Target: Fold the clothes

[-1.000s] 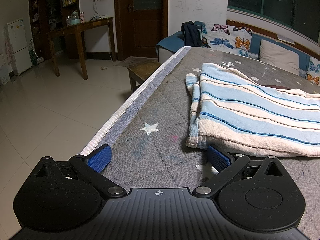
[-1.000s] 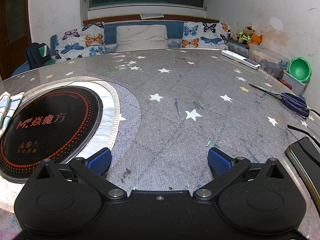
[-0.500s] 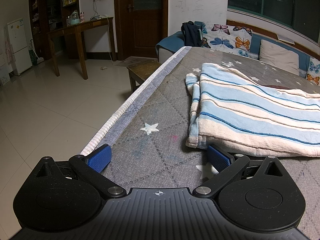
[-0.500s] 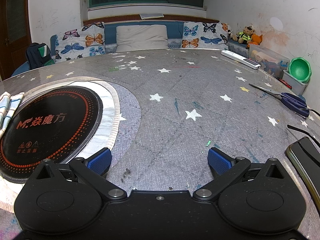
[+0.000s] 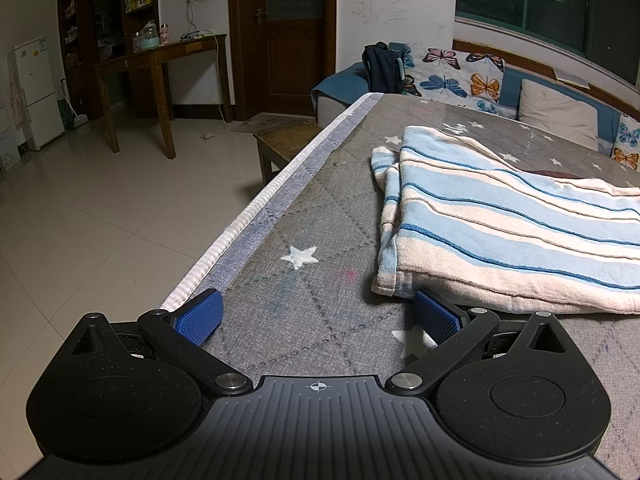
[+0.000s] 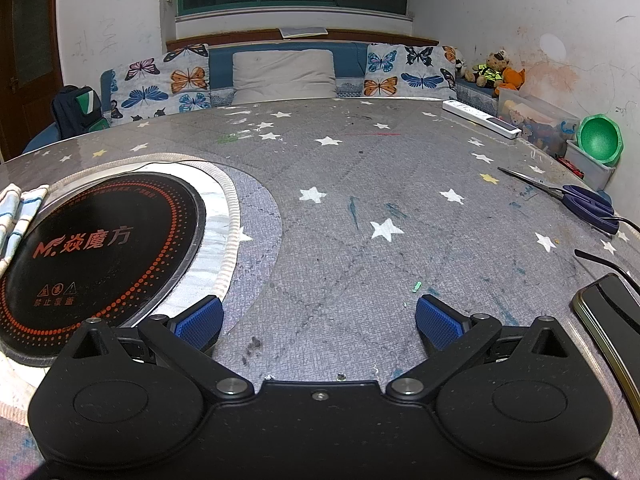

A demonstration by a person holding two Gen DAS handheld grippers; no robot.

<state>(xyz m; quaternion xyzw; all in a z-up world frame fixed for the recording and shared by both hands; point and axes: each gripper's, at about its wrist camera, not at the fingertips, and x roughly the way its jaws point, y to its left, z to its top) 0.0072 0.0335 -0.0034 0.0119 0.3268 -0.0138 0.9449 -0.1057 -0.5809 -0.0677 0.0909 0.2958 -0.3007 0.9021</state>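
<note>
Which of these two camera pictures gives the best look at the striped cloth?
The left wrist view: the striped cloth lies folded across its right half. The right wrist view catches only a sliver at the left edge.

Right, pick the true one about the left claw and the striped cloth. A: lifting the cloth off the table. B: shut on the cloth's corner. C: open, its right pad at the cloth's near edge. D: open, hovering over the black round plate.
C: the left claw is open, with its right pad at the near edge of the striped cloth, which lies flat on the table.
</note>
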